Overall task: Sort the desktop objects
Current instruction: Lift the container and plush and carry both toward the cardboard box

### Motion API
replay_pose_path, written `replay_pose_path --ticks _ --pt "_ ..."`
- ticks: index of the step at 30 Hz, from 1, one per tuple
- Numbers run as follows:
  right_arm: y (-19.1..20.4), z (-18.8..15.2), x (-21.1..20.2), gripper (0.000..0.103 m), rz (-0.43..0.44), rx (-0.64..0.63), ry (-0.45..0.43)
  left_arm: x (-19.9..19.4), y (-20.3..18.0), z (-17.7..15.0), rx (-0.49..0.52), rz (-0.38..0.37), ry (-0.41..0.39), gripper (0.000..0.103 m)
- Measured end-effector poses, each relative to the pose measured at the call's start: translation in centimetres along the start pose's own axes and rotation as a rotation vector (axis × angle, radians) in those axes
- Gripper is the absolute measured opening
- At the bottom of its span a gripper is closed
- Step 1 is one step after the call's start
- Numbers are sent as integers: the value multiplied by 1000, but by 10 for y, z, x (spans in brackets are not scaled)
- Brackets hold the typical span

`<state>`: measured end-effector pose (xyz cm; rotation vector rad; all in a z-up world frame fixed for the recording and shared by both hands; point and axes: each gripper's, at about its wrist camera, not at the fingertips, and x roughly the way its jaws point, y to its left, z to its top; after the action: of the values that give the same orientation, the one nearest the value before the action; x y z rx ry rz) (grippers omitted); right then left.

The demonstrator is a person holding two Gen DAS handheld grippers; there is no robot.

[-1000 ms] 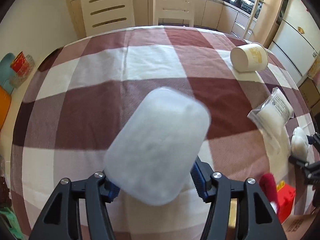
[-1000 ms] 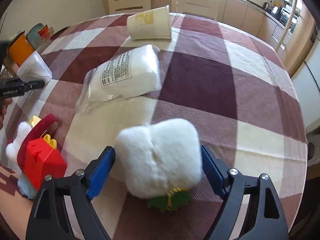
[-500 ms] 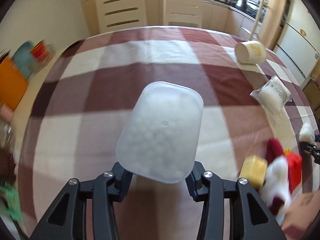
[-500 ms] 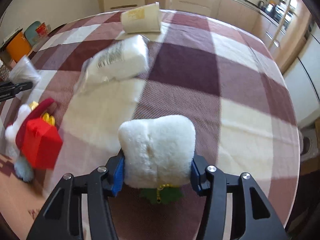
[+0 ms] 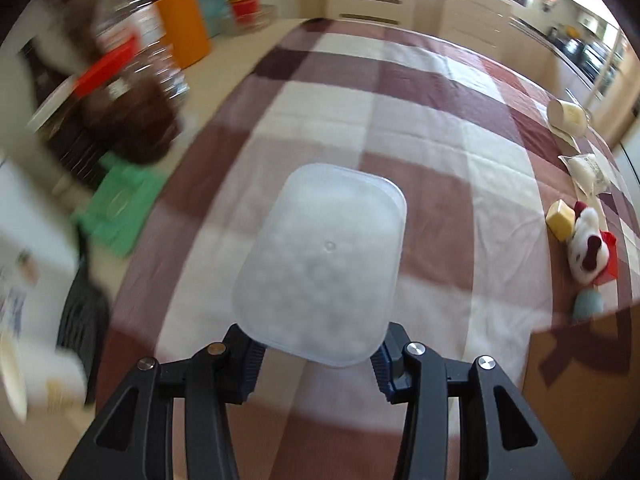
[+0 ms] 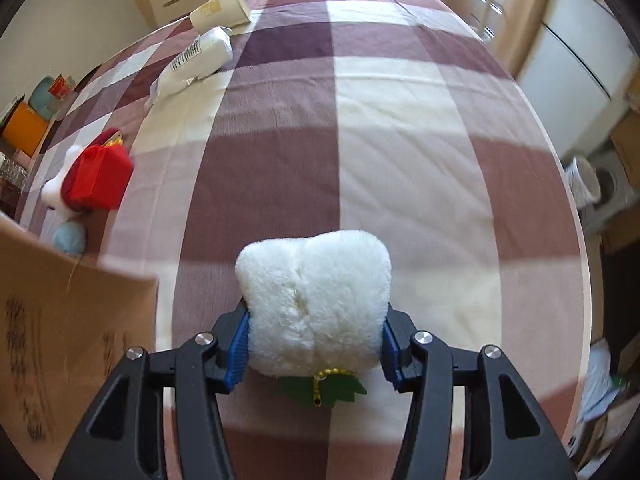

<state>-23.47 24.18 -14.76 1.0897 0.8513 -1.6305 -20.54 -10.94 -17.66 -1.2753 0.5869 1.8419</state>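
Note:
My left gripper (image 5: 316,364) is shut on a frosted translucent plastic box (image 5: 320,260), held above the checked tablecloth (image 5: 420,128). My right gripper (image 6: 314,350) is shut on a white fluffy plush toy (image 6: 314,304) with a green leaf collar and gold chain (image 6: 320,390) beneath it, also lifted off the cloth. On the table lie a red-and-white plush toy (image 6: 94,176) (image 5: 590,246), a yellow block (image 5: 560,220), a pale blue ball (image 6: 70,238) (image 5: 588,304), a white packet (image 6: 196,62) (image 5: 588,170) and a tipped paper cup (image 6: 220,8) (image 5: 568,118).
A cardboard box (image 6: 60,320) (image 5: 580,360) stands at the table's near edge. Left of the table are blurred jars (image 5: 136,48), an orange container (image 5: 184,28), a green item (image 5: 120,204) and a dark basket (image 5: 80,320). Chairs and cabinets lie beyond the far edge.
The right jaws closed on the white plush and lifted it rightwards. The left gripper tightened on the plastic box and carried it toward the table's left edge; both views rolled.

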Motion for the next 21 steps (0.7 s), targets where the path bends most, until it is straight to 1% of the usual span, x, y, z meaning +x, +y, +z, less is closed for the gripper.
replay_pose_path --ticks 2,5,9,12,15,18,21 --pt "1 -9 -15 54 3 12 -15 -16 3 -10 -21 8 -7 46" --pt "7 -22 -51 54 -1 23 -64 -51 2 -21 -32 14 -44 46" --pt "17 -35 -109 54 7 45 -157 -102 -14 -24 -27 15 -105 46" --pt "34 -39 -152 54 18 41 -236 -140 -32 -23 -9 -14 -166 46" --pt "53 -43 -185 54 17 -1 -303 -178 -57 -20 42 -27 -233 46" --pt "79 -50 -213 54 29 -65 -365 -204 -76 -18 71 -65 -258 46" --pt "97 -56 -230 54 66 -100 -399 -222 -93 -17 90 -105 -259 46"
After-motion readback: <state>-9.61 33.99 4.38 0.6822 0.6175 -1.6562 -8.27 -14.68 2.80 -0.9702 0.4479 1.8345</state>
